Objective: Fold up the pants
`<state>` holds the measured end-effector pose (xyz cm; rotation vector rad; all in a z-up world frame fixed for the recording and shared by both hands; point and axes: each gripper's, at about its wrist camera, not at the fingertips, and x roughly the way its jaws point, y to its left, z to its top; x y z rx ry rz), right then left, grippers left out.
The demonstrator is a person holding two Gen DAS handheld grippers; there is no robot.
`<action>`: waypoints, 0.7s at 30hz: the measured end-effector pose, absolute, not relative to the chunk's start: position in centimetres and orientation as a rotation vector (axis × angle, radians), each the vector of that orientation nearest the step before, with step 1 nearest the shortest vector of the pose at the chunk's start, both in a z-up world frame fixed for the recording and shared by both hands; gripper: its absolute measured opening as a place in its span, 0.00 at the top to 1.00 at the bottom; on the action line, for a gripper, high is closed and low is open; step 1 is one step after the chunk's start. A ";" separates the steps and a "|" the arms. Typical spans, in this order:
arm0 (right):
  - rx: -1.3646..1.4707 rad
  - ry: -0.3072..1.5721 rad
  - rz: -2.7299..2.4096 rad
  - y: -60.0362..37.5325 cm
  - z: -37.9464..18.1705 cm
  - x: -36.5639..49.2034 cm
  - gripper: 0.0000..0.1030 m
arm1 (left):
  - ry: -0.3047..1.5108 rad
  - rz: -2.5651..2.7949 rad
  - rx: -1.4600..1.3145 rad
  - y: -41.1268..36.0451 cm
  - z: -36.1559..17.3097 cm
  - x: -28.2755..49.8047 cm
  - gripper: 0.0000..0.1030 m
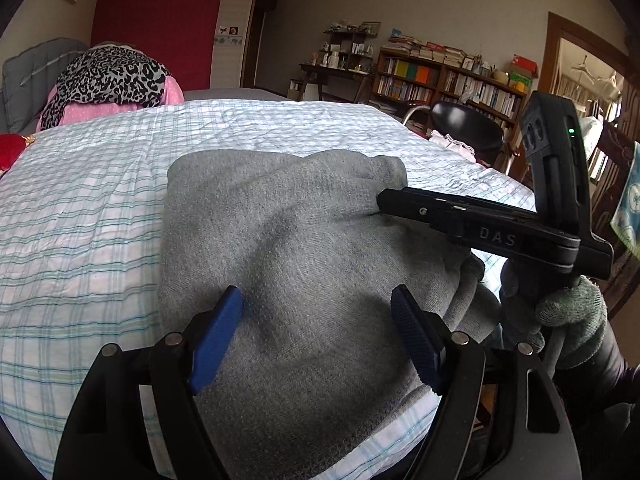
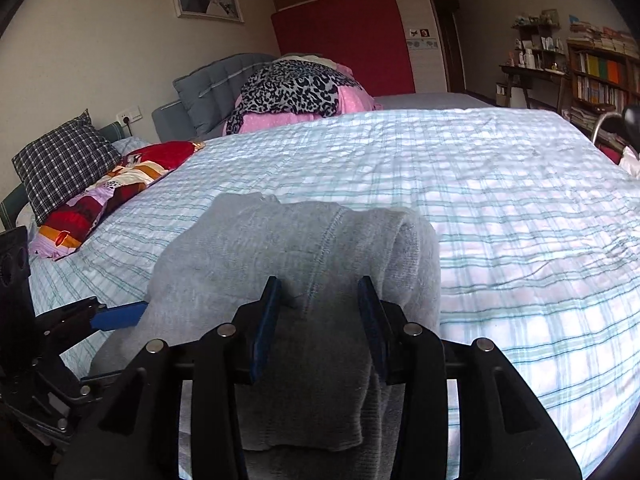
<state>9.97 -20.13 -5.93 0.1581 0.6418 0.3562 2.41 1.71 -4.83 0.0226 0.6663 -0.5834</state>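
The grey pants (image 1: 288, 264) lie folded into a thick bundle near the front edge of the bed; they also show in the right wrist view (image 2: 304, 256). My left gripper (image 1: 316, 300) is open, its blue pads resting on the bundle's near part. My right gripper (image 2: 320, 292) is open, its blue pads set apart on top of the pants' right side. In the left wrist view the right gripper (image 1: 382, 200) comes in from the right and presses its tip on the bundle. In the right wrist view the left gripper (image 2: 136, 314) shows at the bundle's left edge.
The bed (image 2: 500, 200) has a light plaid sheet. A leopard-print cloth on pink bedding (image 2: 296, 92) lies at the far end, with a checked pillow (image 2: 64, 160) and a red patterned quilt (image 2: 120, 184) at the left. A bookshelf (image 1: 452, 80) and a black chair (image 1: 468, 124) stand to the right.
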 end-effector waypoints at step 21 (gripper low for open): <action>0.108 0.591 0.268 -22.0 -8.1 3.3 0.53 | 0.689 -0.543 -0.043 4.1 -3.4 2.1 0.25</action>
